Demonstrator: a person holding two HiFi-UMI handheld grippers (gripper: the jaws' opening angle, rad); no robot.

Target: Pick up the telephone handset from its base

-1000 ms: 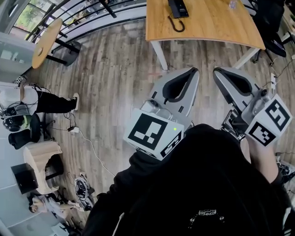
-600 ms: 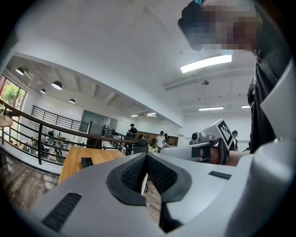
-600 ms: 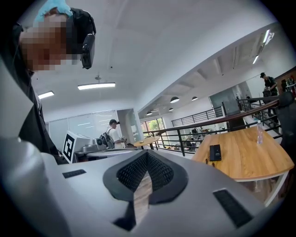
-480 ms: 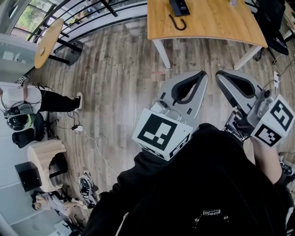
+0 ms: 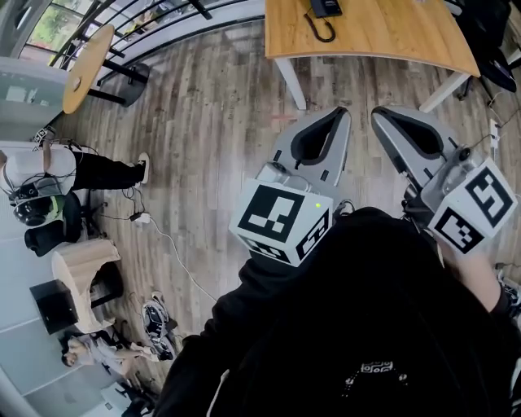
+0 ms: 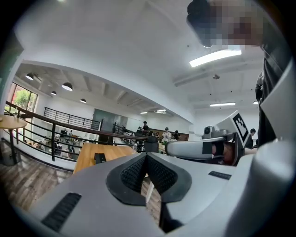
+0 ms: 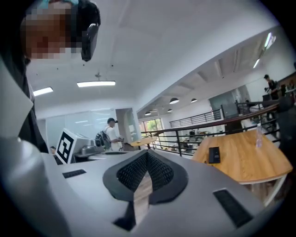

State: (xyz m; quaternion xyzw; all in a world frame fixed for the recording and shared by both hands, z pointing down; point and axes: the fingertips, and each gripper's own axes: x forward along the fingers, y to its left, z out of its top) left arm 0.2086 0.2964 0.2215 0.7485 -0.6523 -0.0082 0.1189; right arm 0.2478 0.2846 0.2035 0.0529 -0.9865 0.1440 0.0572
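1. My left gripper [image 6: 146,155] has its jaws pressed together, the ribbed pads meeting at the tip. Nothing is between them.
2. My right gripper [image 7: 147,153] is likewise closed pad to pad and carries nothing. Through the slit behind the pads only floorboards show.
3. In the head view the left gripper [image 5: 343,115] and the right gripper [image 5: 378,115] are held side by side, close but apart. Both point away from my body toward the wooden table [image 5: 391,37].
4. Each gripper bears its marker cube close to my chest: the left cube [image 5: 281,221] and the right cube [image 5: 472,208]. My black sleeves [image 5: 350,326] fill the lower part of that view.
5. Below both grippers lies grey-brown plank floor [image 5: 203,138]. Neither gripper is over the table.
6. The telephone [image 5: 326,7] rests on the table top at its far side, cut by the upper edge of the head view. Its dark cord [image 5: 321,31] loops on the wood just beside it. It is well apart from both grippers.
7. The left gripper view shows the telephone [image 6: 100,158] as a small dark block on the table [image 6: 88,155]. The right gripper view shows it [image 7: 213,154] on the table [image 7: 245,162].
8. At this size I cannot tell the handset from the base.
9. Further out, at the head view's left, are a round wooden table [image 5: 81,69], a black railing [image 5: 163,24] and a standing person [image 5: 89,171].
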